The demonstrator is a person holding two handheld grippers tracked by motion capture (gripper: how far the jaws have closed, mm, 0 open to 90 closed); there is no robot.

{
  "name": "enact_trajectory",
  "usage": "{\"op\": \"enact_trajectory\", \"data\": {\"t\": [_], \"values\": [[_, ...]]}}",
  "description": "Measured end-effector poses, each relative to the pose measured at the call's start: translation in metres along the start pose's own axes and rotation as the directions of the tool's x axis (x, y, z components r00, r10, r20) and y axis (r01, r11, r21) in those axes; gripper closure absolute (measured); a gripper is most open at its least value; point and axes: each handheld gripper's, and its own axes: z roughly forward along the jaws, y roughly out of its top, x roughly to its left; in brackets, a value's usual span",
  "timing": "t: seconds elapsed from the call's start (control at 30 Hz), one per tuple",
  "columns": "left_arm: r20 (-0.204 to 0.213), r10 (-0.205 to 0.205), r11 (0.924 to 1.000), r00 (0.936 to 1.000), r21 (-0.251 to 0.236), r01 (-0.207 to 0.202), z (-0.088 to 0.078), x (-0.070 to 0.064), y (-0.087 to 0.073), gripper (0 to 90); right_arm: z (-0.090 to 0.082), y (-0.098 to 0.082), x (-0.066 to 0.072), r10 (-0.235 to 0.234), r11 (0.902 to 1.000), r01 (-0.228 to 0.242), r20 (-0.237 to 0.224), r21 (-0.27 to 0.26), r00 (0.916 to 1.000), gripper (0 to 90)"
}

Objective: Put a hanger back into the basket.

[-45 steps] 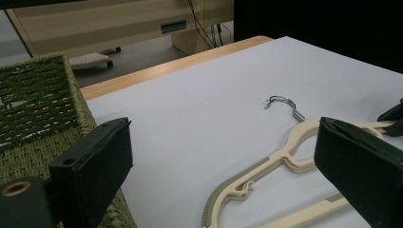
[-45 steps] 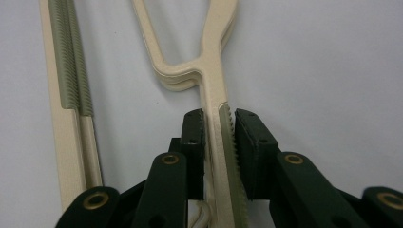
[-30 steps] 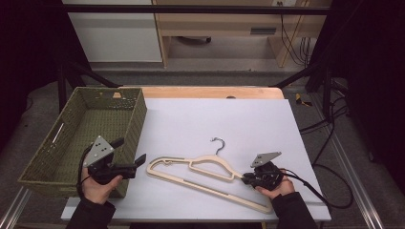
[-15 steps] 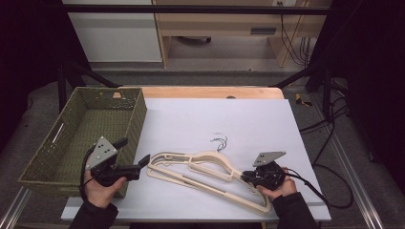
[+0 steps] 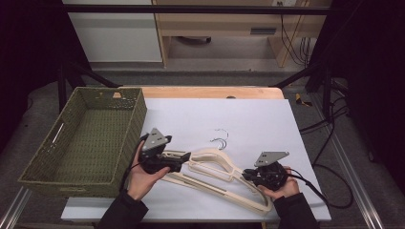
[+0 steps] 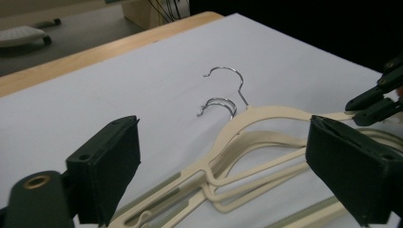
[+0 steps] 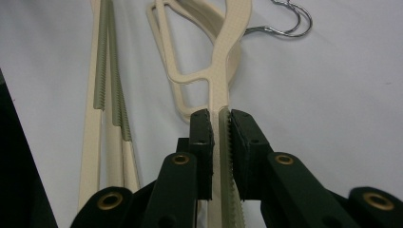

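Note:
Two cream plastic hangers [image 5: 215, 164] with metal hooks [image 5: 220, 138] lie stacked on the white table [image 5: 248, 114]. My right gripper [image 5: 246, 174] is shut on the right arm of a hanger [image 7: 223, 61], its pads [image 7: 202, 137] pressing on the thin cream edge. My left gripper [image 5: 183, 161] is at the hangers' left end. Its jaws have just been closing a little and still stand wide. The hangers' left arms [image 6: 247, 137] lie between the pads [image 6: 111, 164] without touching them. The right gripper's tips [image 6: 375, 102] show at the far right of the left gripper view.
A green woven basket [image 5: 136, 119] stands at the table's left, close beside my left hand. A strip of bare wood [image 5: 210, 92] runs along the table's far edge. Cables [image 5: 325, 191] trail off the right edge.
My left gripper has moved right, away from the basket, to the hangers' left end. The two hooks now show apart where one showed before. The right gripper has barely moved.

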Motion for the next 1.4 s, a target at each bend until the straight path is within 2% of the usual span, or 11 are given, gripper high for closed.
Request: {"op": "enact_trajectory", "data": {"t": [0.2, 0.43, 0.53, 0.63, 0.8, 0.97, 1.0, 1.1, 1.23, 1.3, 1.4], "values": [[0.05, 0.037, 0.9896, 0.9981, 0.137, -0.043, 0.051, 0.004, -0.003, 19.1, -0.003, 0.001, 0.001, -0.011, 0.9999, 0.011, 0.003, -0.005, 0.9999, 79.8], [0.08, 0.075, 0.9611, 0.9939, 0.26, -0.094, 0.088, 0.013, -0.013, 27.7, -0.003, 0.001, 0.002, -0.015, 0.9998, 0.015, 0.003, -0.008, 0.9999, 79.8], [0.104, 0.089, 0.95, 0.9905, 0.29, -0.116, 0.097, 0.014, -0.016, 33.0, -0.003, 0.002, 0.003, -0.016, 0.9998, 0.016, 0.005, -0.008, 0.9999, 79.9], [0.095, 0.122, 0.9405, 0.988, 0.307, -0.146, 0.102, 0.012, -0.018, 39.4, -0.003, 0.002, 0.004, -0.026, 0.9996, 0.026, 0.0, -0.008, 0.9997, 79.9], [0.123, 0.143, 0.9348, 0.982, 0.309, -0.175, 0.107, 0.01, -0.02, 59.6, -0.003, 0.003, 0.005, -0.035, 0.9993, 0.034, -0.003, -0.012, 0.9994, 79.9], [0.117, 0.242, 0.9128, 0.9631, 0.309, -0.267, 0.101, 0.001, -0.019, 68.9, -0.003, 0.003, 0.005, -0.043, 0.9991, 0.043, -0.01, -0.004, 0.999, 79.7], [0.11, 0.251, 0.9134, 0.9617, 0.302, -0.273, 0.1, -0.002, -0.019, 69.6, -0.003, 0.003, 0.005, -0.044, 0.999, 0.044, -0.015, 0.003, 0.9989, 79.5], [0.11, 0.311, 0.8965, 0.9441, 0.296, -0.33, 0.093, -0.008, -0.018, 71.7, -0.001, 0.002, 0.004, -0.051, 0.9983, 0.051, -0.01, 0.029, 0.9987, 78.8], [0.104, 0.382, 0.8677, 0.9185, 0.302, -0.395, 0.085, -0.018, -0.02, 74.7, 0.006, -0.002, 0.003, -0.037, 0.9979, 0.038, -0.02, 0.053, 0.9991, 76.9], [0.108, 0.381, 0.8695, 0.9181, 0.295, -0.396, 0.082, -0.02, -0.022, 75.4, 0.006, -0.002, 0.002, -0.025, 0.9979, 0.026, -0.021, 0.06, 0.9995, 73.6], [0.104, 0.394, 0.8671, 0.9133, 0.288, -0.407, 0.077, -0.022, -0.024, 75.6, 0.007, 0.0, 0.002, -0.019, 0.9997, 0.02, -0.038, 0.017, 0.9991, 57.3]]}}
